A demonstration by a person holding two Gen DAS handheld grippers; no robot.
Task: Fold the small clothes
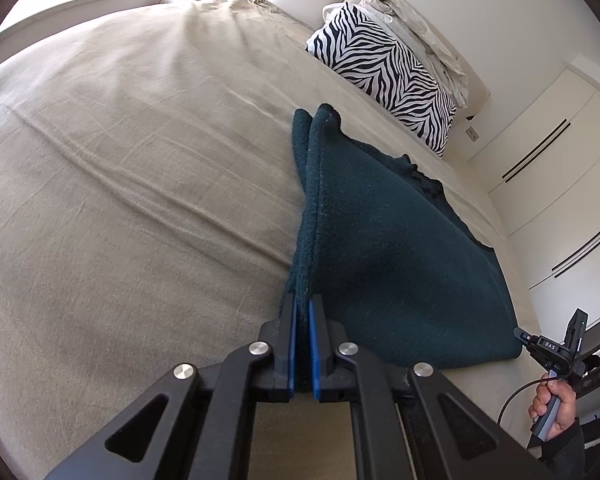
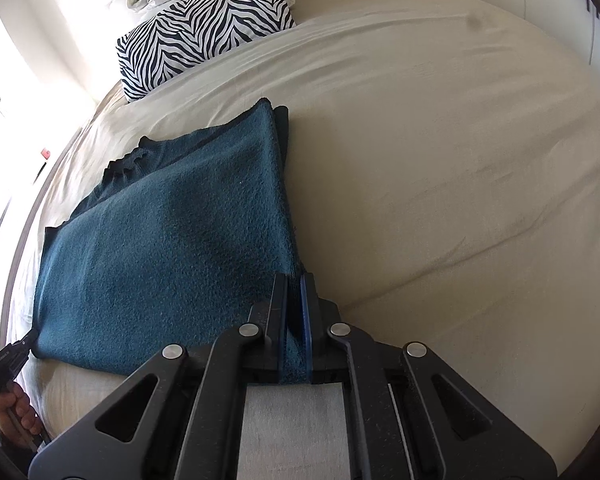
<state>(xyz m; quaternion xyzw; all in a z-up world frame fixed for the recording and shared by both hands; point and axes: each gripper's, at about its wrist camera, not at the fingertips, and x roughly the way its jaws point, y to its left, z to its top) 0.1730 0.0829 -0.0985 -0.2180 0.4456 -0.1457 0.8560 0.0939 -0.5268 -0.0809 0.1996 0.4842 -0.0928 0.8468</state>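
- Left hand-held gripper [image 1: 303,308]: blue-padded fingers are pinching the fuzzy teal cloth [image 1: 384,256] at one edge.
- Right hand-held gripper [image 2: 294,286]: pads are pinching the opposite edge.
- The cloth, folded double, is lying on the wrinkled beige bed [image 1: 140,168].
- A zebra-striped pillow [image 2: 204,28] is resting behind.

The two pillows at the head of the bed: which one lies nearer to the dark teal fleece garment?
The zebra-striped black-and-white pillow lies nearer to the dark teal fleece garment. The crumpled plain white pillow sits behind it, against the headboard.
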